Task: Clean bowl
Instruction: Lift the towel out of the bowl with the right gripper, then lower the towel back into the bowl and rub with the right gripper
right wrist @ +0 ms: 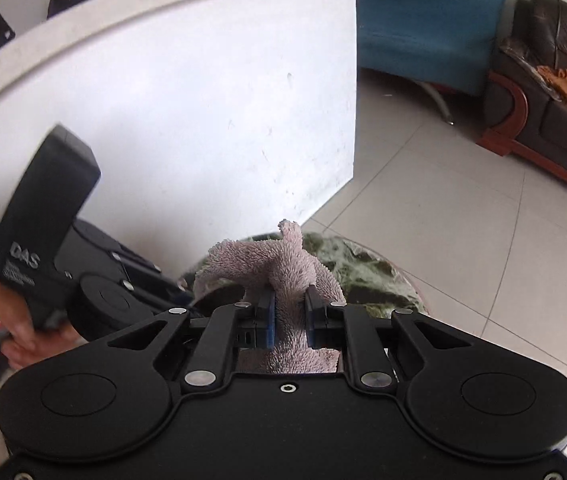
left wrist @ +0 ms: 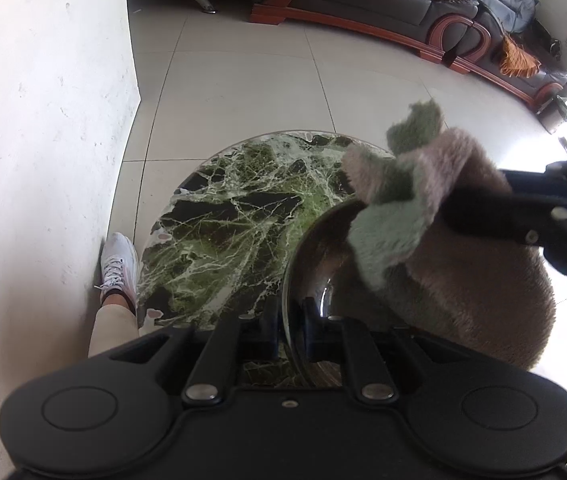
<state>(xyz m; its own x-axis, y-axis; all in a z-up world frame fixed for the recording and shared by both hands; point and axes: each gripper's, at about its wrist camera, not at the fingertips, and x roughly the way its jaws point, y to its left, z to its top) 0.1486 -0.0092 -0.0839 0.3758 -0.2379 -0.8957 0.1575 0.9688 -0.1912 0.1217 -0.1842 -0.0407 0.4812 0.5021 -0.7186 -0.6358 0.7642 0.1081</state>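
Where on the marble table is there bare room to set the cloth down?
Free: the table left of the bowl, out to its round edge on the wall side. Crowded: the right side, where the left gripper clamps the bowl's rim and the right gripper holds the cloth.

The bowl (left wrist: 315, 264) is shiny metal and stands on the round green marble table (left wrist: 235, 216), its near rim clamped. A fluffy cloth (left wrist: 443, 216), pinkish-brown with a green side, hangs bunched over the bowl.
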